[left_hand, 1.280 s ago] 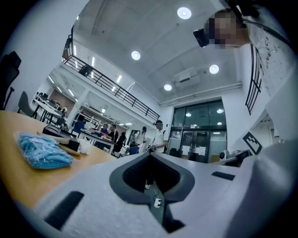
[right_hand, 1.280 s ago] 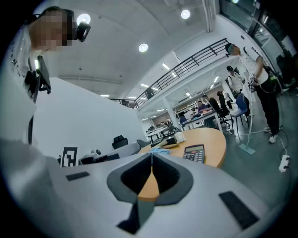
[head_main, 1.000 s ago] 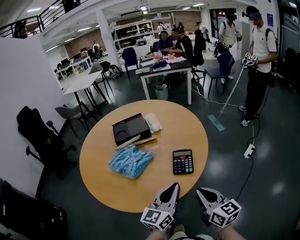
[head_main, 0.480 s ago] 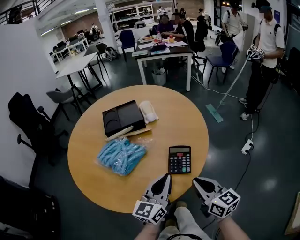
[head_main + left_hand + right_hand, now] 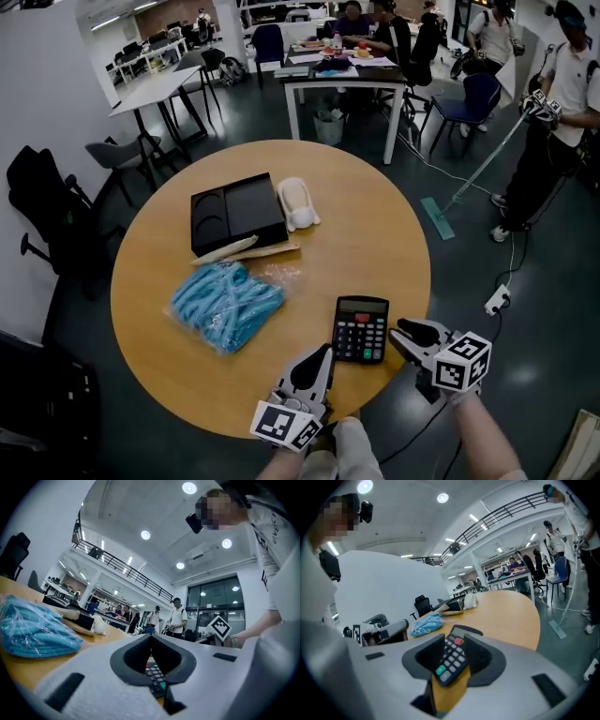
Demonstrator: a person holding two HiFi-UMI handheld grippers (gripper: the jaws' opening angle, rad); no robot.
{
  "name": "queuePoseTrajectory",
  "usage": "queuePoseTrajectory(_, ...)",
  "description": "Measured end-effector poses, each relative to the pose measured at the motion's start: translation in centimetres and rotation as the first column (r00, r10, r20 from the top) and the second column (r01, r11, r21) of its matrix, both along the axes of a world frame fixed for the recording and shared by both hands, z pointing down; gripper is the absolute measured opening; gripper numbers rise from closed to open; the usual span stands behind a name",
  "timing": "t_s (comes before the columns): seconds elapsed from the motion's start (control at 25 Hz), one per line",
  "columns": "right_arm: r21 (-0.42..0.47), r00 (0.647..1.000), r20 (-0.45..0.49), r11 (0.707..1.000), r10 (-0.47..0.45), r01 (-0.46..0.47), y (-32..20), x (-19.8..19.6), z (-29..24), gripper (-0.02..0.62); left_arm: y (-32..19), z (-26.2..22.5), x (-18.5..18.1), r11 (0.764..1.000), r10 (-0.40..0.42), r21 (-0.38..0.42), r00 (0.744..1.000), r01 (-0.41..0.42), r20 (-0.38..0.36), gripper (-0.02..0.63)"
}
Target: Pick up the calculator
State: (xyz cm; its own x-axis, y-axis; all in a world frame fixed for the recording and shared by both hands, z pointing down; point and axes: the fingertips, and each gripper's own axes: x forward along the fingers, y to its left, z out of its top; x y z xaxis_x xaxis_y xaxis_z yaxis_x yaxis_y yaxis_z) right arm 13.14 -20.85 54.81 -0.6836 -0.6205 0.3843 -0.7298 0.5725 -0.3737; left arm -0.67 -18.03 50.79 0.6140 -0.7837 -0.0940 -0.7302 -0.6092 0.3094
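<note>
The black calculator (image 5: 361, 328) lies flat near the front right edge of the round wooden table (image 5: 375, 234). My right gripper (image 5: 405, 336) hovers just right of it, pointing left and slightly down. Its jaws are opening, and the calculator's near corner (image 5: 452, 660) shows in the gap between them, untouched by the pads. My left gripper (image 5: 323, 352) is shut and empty, held level at the table's front edge just left of the calculator. A strip of the keys (image 5: 154, 676) shows below its closed tips (image 5: 151, 637).
Further back on the table are a bag of blue items (image 5: 225, 302), a black tray (image 5: 236, 214) with a pale stick along its front, and a white object (image 5: 298, 203). Office chairs (image 5: 47, 211) stand left. A person with a mop (image 5: 562, 112) stands at the far right.
Both grippers came forward and down to the table's front edge, ending on either side of the calculator. The right gripper's jaws, shut before, now stand apart.
</note>
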Motion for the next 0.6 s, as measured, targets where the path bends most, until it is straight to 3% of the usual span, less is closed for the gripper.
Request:
queuePoseTrajectory(0.12, -0.058, 0.998, -0.046, 0.997, -0.045, 0.042, -2.5, 0.6, 2.2, 0.145, -0.8, 1.0, -0.1, 1.000, -0.012, -0.007, 1.000, 0.012, 0.004, 0.008)
queuePoseTrajectory(0.32, -0.163, 0.992, -0.047, 0.981, -0.114, 0.105, -6.0, 0.2, 4.5, 0.166, -1.9, 1.5, -0.7, 0.999, -0.031, 0.006, 0.999, 0.031, 0.012, 0.008)
queuePoseTrajectory(0.6, -0.318, 0.961, -0.054, 0.917, -0.270, 0.240, -6.8, -1.3, 6.9, 0.166, -1.1, 2.6, -1.3, 0.999, -0.043, -0.014, 0.999, 0.043, -0.004, 0.008)
